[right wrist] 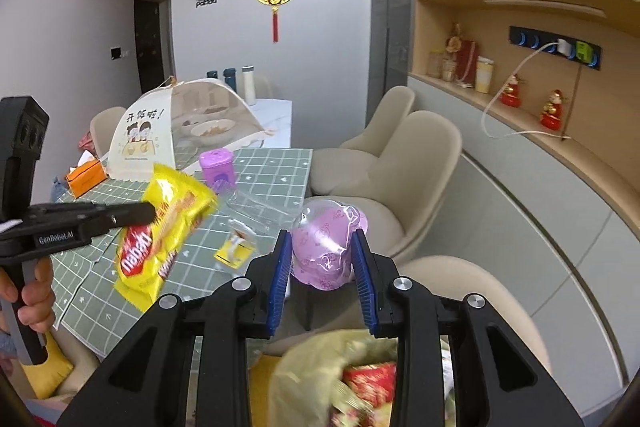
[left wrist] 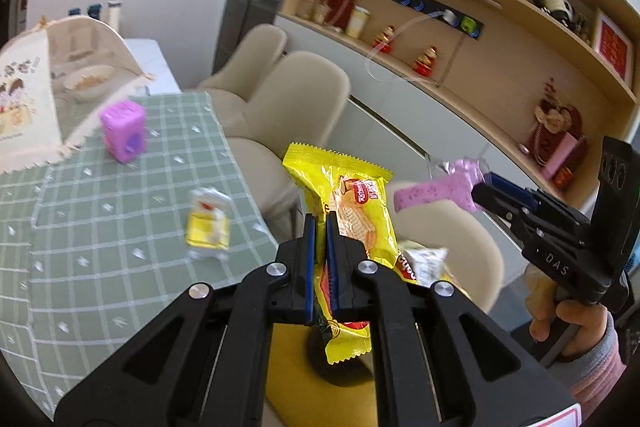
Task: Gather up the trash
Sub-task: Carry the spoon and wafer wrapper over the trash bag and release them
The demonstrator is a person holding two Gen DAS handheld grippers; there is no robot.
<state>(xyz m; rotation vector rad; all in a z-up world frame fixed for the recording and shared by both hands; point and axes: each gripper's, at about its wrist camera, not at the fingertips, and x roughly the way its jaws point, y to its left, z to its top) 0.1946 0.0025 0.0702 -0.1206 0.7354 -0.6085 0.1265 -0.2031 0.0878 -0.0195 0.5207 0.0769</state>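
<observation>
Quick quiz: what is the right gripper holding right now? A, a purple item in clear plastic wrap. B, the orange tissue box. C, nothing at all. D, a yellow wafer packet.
A: the right gripper has its blue pads on either side of the purple wrapped item, while the yellow wafer packet is pinched in the left gripper.

Blurred small packet (left wrist: pixel 208 227) on tablecloth (left wrist: pixel 100 227)
</observation>
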